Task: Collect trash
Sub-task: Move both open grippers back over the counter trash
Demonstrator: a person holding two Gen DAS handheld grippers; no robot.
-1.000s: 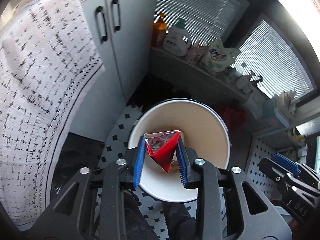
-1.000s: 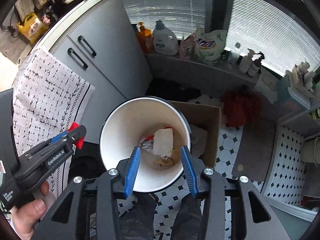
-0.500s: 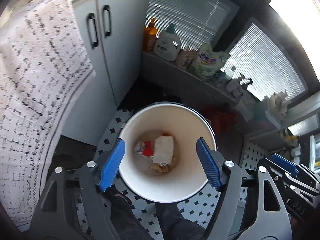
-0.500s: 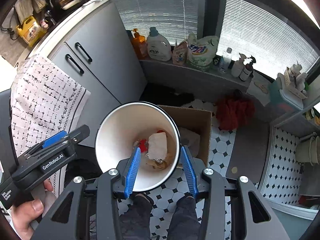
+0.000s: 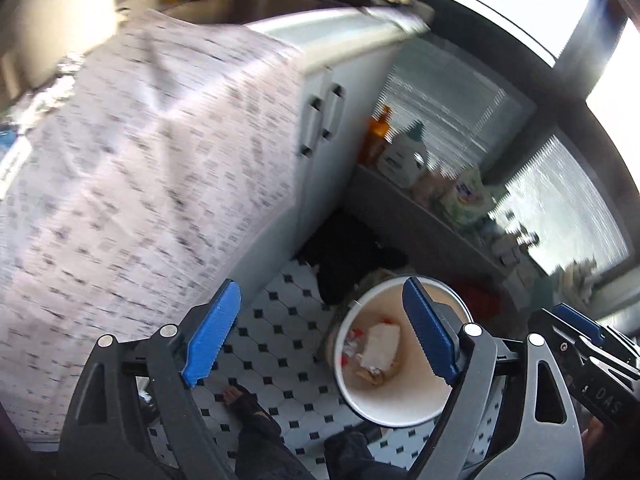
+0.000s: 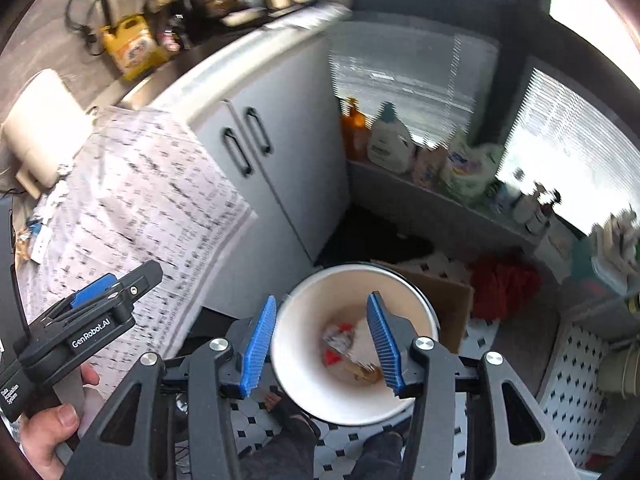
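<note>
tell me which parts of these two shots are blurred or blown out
Left wrist view: the patterned cloth and cabinet doors are motion-smeared, the window top right is blown out white, and the left tongs stay sharp. Right wrist view: blur is milder, with the countertop clutter and shelf bottles soft, and the window again overexposed.

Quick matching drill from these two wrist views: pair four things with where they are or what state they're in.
Things:
1. left gripper
2. bin
3. orange bottle
4. cardboard box

States or places:
A. on the ledge by the blinds
B. on the floor right behind the bin
C. jaws wide apart, nothing between them
D. trash lying at its bottom

Pairs: 1-C, 2-D, 3-A, 4-B
</note>
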